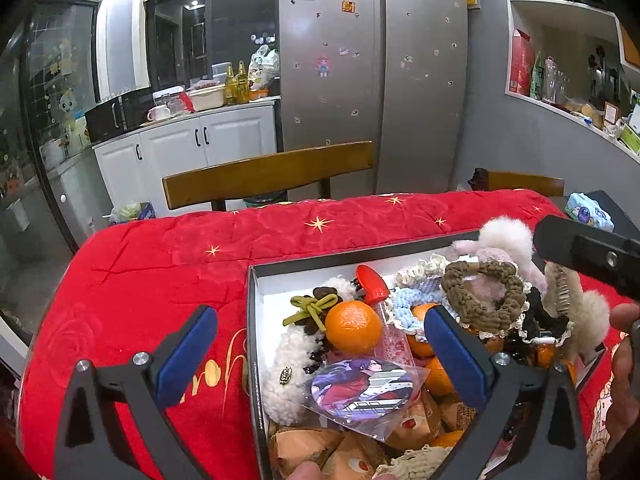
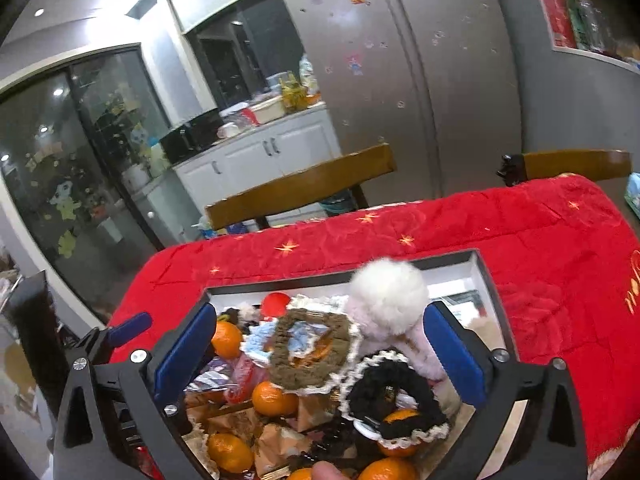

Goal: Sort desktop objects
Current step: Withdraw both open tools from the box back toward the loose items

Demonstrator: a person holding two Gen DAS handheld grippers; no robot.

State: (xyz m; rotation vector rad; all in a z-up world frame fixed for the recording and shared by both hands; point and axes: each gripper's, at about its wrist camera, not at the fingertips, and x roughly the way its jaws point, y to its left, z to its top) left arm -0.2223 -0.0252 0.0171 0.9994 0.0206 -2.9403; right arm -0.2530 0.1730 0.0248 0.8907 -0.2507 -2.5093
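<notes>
Now, left claw: spread wide, nothing pinched; one blue pad hangs over the red cloth, the other over the box.
Right claw: spread wide too, nothing between the pads; it hangs above the heap in the box.
Box: dark rim, white inside, open, lying on the red cloth and crammed full.
Tangerine: near the middle of the box, beside a red-capped bottle; more tangerines lie lower in the pile.
Brown hair tie: on top of the heap, over a pale blue one.
Black hair tie: cream-edged, just beside the brown one, over a tangerine.
White fluffy ball: at the far side of the heap, between the right claw's pads in view.
Round badge: in a clear wrapper, near the front of the box.
Red cloth: gold stars, covering the table.
Chair: wooden back, behind the table.
Fridge: silver, behind the chair.
</notes>
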